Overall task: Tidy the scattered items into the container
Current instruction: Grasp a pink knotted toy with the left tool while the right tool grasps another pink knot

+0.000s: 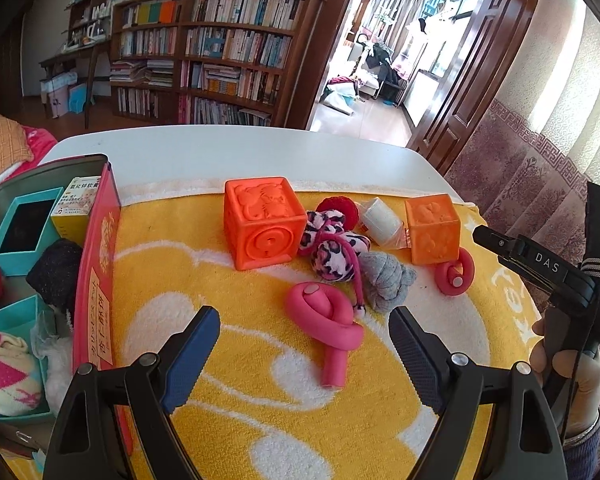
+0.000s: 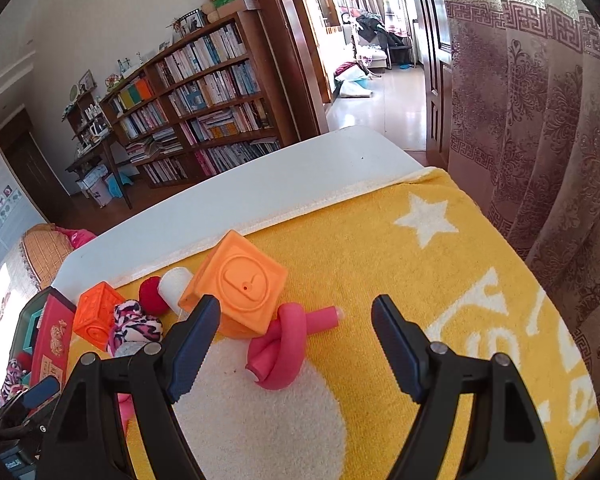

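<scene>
A white worktop (image 1: 220,152) carries a yellow towel (image 1: 260,400) with white patterns, and the loose things lie on the towel.

The left gripper (image 1: 304,340) hangs above the towel with its jaws spread wide and nothing between the pads. Just ahead of it lies a pink knotted foam tube (image 1: 328,324), resting flat on the towel and untouched. Beyond the tube are a grey rolled sock (image 1: 384,280), a pink and black spotted fabric toy (image 1: 332,248), a red pompom (image 1: 340,208), and a small white roll in clear wrap (image 1: 380,220). A large orange block (image 1: 264,224) stands to the left of that cluster, and a smaller orange block (image 1: 432,228) stands to its right, leaning on a second pink foam tube (image 1: 456,276).

The container, a red tin box (image 1: 96,272), sits at the left edge of the towel. It already holds teal cardboard boxes (image 1: 24,228), a yellow medicine carton (image 1: 76,208), a dark knitted bundle (image 1: 56,272) and a pink and cream sock ball (image 1: 8,372).

The right gripper (image 2: 296,344) is likewise released, jaws wide apart and empty. In its own view the second pink tube (image 2: 280,344) lies between and just beyond its fingertips, touching the tilted smaller orange block (image 2: 240,284). A hand (image 1: 560,364) grips the right tool's handle at the right edge of the left view.
</scene>
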### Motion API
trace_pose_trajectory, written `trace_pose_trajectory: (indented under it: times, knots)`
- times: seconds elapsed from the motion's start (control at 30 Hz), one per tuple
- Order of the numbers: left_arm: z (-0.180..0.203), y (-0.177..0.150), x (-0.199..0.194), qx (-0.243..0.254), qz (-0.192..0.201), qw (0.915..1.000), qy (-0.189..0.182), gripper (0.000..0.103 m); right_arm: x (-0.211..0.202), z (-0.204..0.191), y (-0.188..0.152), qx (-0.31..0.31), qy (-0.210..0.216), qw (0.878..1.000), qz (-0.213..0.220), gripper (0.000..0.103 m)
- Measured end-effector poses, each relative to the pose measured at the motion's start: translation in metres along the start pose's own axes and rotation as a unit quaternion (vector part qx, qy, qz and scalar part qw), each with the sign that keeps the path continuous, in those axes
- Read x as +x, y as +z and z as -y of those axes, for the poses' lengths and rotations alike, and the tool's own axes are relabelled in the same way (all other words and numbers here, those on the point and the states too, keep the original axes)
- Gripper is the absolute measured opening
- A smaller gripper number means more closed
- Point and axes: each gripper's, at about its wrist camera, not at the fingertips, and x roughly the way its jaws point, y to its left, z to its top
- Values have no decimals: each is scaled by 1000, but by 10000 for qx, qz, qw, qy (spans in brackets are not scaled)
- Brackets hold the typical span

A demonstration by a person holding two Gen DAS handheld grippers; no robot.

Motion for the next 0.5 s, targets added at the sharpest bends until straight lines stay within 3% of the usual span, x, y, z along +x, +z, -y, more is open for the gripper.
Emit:
trace_pose_trajectory:
  times: [0.5]
  knots:
    - [13,-9,29,433,-219,9987,180,88,13,-12,-12,-355,-152,9990,-242,81]
